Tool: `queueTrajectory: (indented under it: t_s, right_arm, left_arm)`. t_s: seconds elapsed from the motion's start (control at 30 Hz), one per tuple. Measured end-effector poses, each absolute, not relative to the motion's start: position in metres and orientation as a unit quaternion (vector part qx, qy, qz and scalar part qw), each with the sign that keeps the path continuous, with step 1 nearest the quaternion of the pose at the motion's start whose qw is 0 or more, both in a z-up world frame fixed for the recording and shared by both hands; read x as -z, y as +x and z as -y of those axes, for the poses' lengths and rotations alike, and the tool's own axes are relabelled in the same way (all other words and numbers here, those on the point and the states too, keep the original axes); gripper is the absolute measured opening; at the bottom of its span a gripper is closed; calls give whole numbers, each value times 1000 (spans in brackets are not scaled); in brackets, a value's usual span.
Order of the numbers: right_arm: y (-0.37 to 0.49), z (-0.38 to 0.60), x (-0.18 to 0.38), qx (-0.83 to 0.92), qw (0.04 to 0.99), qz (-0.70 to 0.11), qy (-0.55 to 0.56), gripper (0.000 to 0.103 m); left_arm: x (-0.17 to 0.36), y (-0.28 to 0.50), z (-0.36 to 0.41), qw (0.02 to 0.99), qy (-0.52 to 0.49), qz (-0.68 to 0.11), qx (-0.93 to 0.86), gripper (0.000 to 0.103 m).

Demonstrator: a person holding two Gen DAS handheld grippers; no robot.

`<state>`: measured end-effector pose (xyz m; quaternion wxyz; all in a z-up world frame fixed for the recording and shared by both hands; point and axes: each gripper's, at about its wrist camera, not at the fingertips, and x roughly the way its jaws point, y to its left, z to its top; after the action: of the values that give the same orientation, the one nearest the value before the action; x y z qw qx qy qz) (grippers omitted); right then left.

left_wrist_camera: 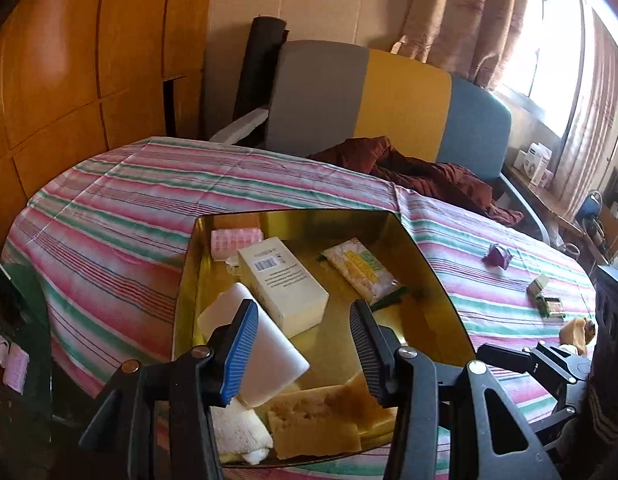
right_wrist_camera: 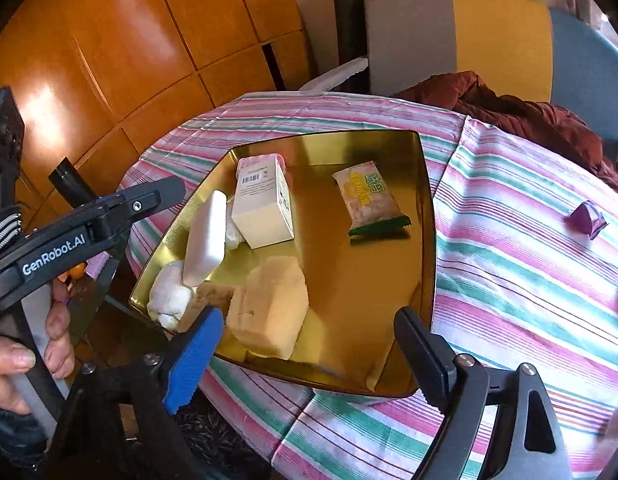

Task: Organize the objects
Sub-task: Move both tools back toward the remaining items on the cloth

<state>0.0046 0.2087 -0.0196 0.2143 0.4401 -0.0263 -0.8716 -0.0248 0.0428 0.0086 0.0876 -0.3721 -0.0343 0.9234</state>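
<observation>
**A:** What does the left gripper (left_wrist_camera: pixel 305 344) have?

**B:** Nothing that I can see. Its jaws stand part open over the near end of the gold tray (left_wrist_camera: pixel 425 264). The blue pad is in front of the white bar (left_wrist_camera: pixel 265 364), but no pad presses on it.

**A:** How does that bar lie?

**B:** Propped and tilted, its long axis running from near the gripper's left finger away up and to the left. Its low end sits by the white cloth ball (left_wrist_camera: pixel 241 432).

**A:** And the right gripper (right_wrist_camera: pixel 309 356)?

**B:** Wide open and empty, above the tray's near rim. The tan sponge block (right_wrist_camera: pixel 269 312) lies just beyond its blue finger, free of both pads.

**A:** Farther ahead?

**B:** The white box (right_wrist_camera: pixel 261 200) has its long axis pointing away, barcode at the far end. The snack packet (right_wrist_camera: pixel 369 196) lies to its right, green end towards the gripper. Off to the right on the striped cloth (right_wrist_camera: pixel 529 280) is a small purple piece (right_wrist_camera: pixel 587 218).
</observation>
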Motion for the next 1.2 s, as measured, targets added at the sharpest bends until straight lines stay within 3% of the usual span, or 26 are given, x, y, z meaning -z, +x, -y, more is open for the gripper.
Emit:
queueTrajectory:
  t_s: [1.2]
  right_arm:
    - [7,-242,12,888,169,56,425,95]
  left_arm:
    - [-17,-8,-80,131,-366,-17,-921,48]
